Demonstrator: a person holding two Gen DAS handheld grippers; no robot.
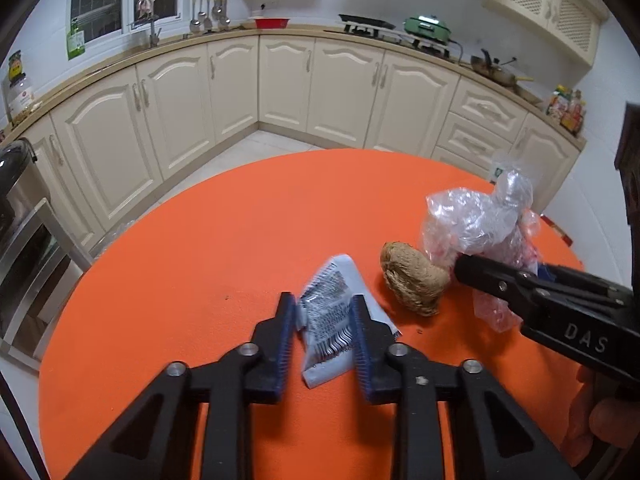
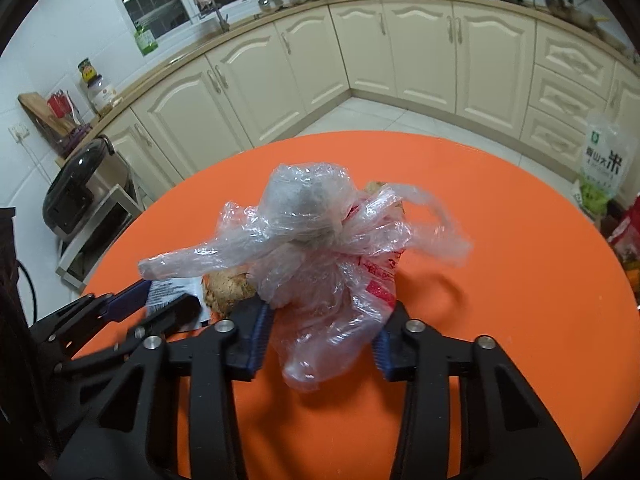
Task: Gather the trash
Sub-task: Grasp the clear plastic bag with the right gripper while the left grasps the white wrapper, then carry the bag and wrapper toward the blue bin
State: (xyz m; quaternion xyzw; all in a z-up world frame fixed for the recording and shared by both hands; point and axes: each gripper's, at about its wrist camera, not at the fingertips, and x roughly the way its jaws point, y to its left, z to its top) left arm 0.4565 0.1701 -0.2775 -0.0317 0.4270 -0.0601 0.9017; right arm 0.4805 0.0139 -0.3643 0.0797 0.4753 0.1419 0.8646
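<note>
A white printed wrapper (image 1: 332, 320) lies on the round orange table (image 1: 192, 264), and my left gripper (image 1: 322, 300) is shut on it, blue pads against both edges. To its right rests a brown fibrous lump (image 1: 412, 284). Beyond that lump is a crumpled clear plastic bag (image 1: 476, 220) with red print. In the right wrist view my right gripper (image 2: 326, 312) is shut on the lower part of that plastic bag (image 2: 320, 240), whose knotted top stands above the fingers. The brown lump (image 2: 226, 288) and the left gripper (image 2: 160, 296) show at the left of that view.
Cream kitchen cabinets (image 1: 288, 80) curve around behind the table. A black cooker (image 2: 76, 188) on a steel oven stands off the table's left. A rice bag (image 2: 604, 164) and red packets (image 2: 628, 232) sit past the right edge. A hand (image 1: 600, 420) holds the right gripper.
</note>
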